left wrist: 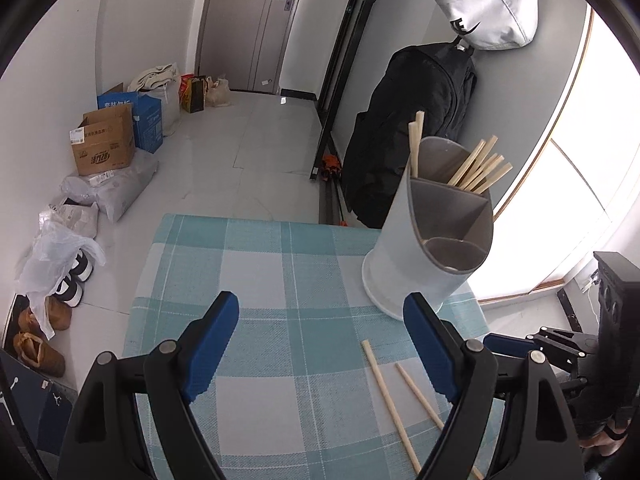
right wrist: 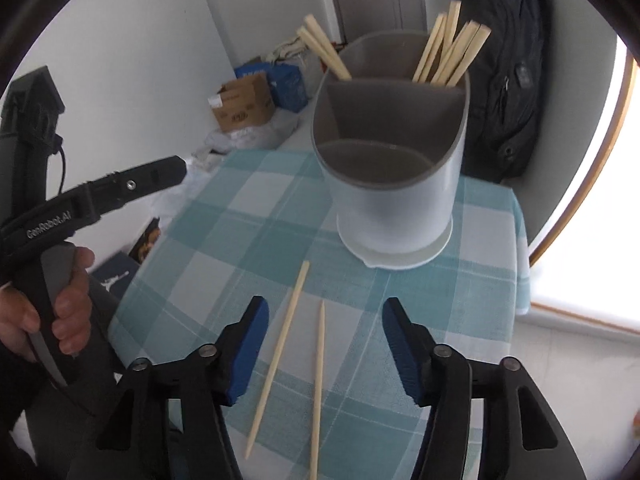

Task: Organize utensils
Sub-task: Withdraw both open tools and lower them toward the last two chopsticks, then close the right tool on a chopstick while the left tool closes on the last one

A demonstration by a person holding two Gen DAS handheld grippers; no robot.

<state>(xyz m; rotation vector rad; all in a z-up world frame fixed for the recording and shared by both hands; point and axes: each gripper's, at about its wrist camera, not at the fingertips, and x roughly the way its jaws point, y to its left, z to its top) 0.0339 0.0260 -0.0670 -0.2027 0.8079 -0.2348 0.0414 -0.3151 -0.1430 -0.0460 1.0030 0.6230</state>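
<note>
A white utensil holder (right wrist: 392,208) with a grey, divided inside stands at the far side of the checked tablecloth (right wrist: 224,264). Several wooden chopsticks (right wrist: 452,52) lean in its rear right compartment, and two more (right wrist: 324,48) in the rear left. Its front compartment looks empty. Two loose chopsticks (right wrist: 280,356) (right wrist: 319,380) lie side by side on the cloth, between the open jaws of my right gripper (right wrist: 326,308), whose pads touch neither. My left gripper (left wrist: 320,304) hovers open over bare cloth, left of the same loose chopsticks (left wrist: 390,404) and in front of the holder (left wrist: 424,256).
A black backpack (left wrist: 412,132) and a white bag (left wrist: 488,4) hang beyond the table by a bright window. Cardboard boxes (left wrist: 106,144), plastic bags and shoes (left wrist: 40,352) line the floor on the left. A hand (right wrist: 68,308) grips the left tool's handle.
</note>
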